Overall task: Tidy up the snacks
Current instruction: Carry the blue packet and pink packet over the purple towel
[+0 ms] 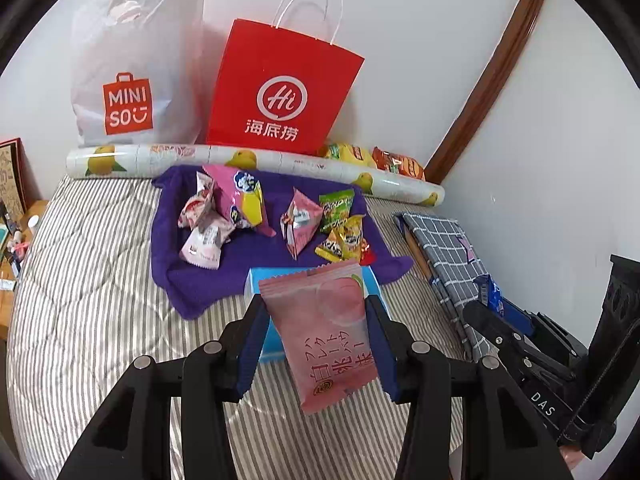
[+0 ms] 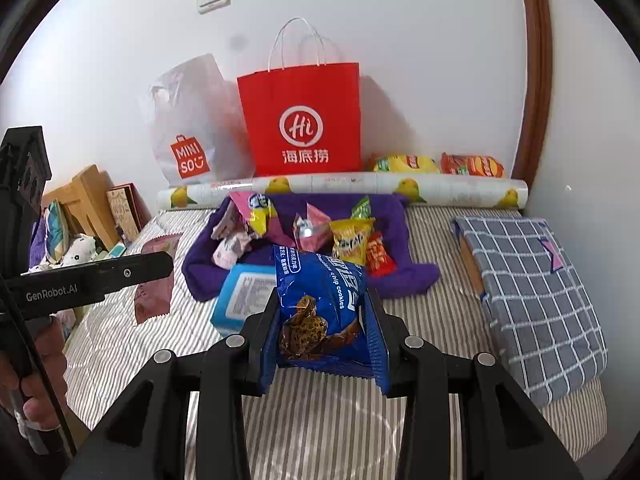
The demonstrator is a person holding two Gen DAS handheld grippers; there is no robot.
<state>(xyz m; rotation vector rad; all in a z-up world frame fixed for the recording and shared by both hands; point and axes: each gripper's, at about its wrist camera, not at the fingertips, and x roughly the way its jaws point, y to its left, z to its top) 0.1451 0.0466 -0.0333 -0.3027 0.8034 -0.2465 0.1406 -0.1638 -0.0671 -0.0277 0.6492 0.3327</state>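
With the left gripper point(image 1: 316, 320) clamping the pink packet point(image 1: 320, 332) and the right gripper point(image 2: 324, 320) the blue cookie bag point(image 2: 320, 312), both are mid-carry, so each probably needs sorting next.

The striped bed point(image 2: 328, 420) lies bare in front of the purple cloth point(image 1: 188, 280), giving open passage there and to the cloth's left. On the cloth, snack packets point(image 1: 300, 220) crowd the middle. A blue box point(image 2: 236, 300) sits at the cloth's front edge. Right of the cloth lies a checked bundle point(image 2: 532, 292); behind it a lemon-print roll point(image 1: 256, 164) and red paper bag point(image 1: 280, 92) block the wall.
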